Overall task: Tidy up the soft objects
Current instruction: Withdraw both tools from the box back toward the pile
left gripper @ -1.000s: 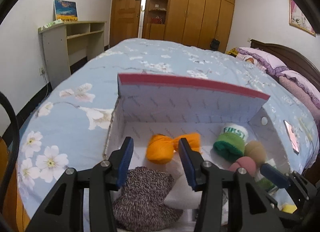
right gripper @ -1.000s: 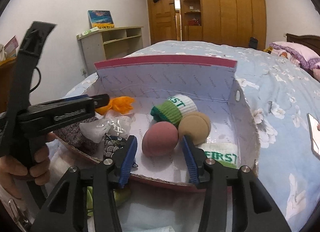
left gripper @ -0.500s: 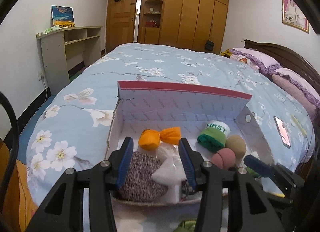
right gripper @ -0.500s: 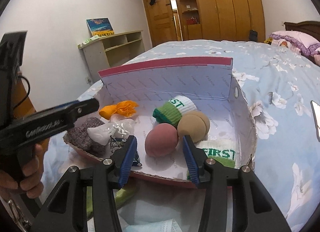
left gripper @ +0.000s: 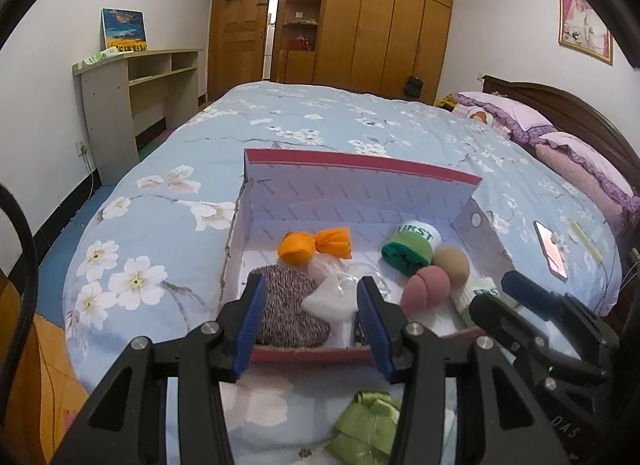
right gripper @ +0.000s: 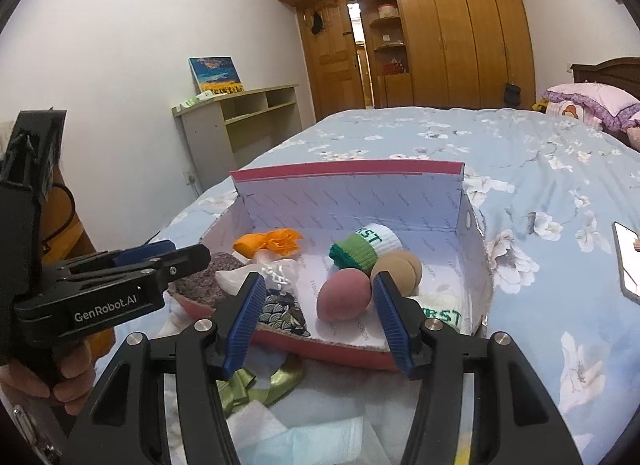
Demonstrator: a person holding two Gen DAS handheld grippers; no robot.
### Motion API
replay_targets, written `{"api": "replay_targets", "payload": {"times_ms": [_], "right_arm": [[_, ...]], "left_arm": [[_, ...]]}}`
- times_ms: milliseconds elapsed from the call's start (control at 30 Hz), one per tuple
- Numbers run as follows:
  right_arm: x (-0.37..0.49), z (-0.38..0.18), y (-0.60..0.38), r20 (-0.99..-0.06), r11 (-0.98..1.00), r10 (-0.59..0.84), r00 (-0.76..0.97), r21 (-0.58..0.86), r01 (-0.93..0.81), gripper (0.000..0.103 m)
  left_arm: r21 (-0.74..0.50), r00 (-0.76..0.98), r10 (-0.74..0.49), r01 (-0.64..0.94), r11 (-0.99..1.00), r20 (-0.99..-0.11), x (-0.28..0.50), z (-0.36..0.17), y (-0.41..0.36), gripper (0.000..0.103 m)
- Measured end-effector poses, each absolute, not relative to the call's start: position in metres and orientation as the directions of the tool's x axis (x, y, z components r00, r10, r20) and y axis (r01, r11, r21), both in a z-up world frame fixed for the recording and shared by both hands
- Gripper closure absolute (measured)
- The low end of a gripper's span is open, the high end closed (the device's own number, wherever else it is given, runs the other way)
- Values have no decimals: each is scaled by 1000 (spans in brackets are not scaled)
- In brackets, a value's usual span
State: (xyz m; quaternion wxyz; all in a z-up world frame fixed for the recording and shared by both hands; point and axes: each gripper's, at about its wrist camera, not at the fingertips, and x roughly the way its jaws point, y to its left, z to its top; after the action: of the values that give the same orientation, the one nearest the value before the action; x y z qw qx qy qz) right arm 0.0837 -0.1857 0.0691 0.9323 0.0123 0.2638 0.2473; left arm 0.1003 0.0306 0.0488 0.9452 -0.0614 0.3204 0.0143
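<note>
Both of your grippers hang just short of the near rim of the shallow cardboard box with the red edge [left gripper: 360, 169] that lies on the blue flowered bedspread [left gripper: 160, 225], and neither has hold of anything. Your left gripper [left gripper: 311, 319] stands partly open with nothing between its blue pads; the speckled grey-brown knitted piece [left gripper: 288, 305] and the white crumpled plastic bag [left gripper: 332, 297] only show through the gap from inside the box. Your right gripper [right gripper: 320, 315] has just been opening its jaws, and they too are empty: the pink egg-shaped sponge [right gripper: 344, 295] seen between them lies on the box floor beyond the tips. Beside that sponge sit the tan round sponge [right gripper: 396, 271], touching it, the rolled green and white sock [right gripper: 364, 247], a second sock of the same kind [right gripper: 440, 311] against the right wall, the orange cloth twist [right gripper: 268, 243] and a small dark patterned pouch [right gripper: 282, 313]. Gathered like this, the soft things seem sorted into the box already. What remains lies on the bed below your grippers: a green ribbon [right gripper: 256, 383] and a pale blue folded cloth [right gripper: 320, 441]. With jaws open and angled downward, you look placed to pick one of these next.
</note>
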Motion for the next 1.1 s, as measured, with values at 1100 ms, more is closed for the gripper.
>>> {"api": "replay_targets", "payload": {"times_ms": [1100], "right_arm": [[23,66,-250,-609,921,328,723,34,-389,46]], "left_arm": [[-202,671,-187,56,978,-718,55,3,12,53]]}}
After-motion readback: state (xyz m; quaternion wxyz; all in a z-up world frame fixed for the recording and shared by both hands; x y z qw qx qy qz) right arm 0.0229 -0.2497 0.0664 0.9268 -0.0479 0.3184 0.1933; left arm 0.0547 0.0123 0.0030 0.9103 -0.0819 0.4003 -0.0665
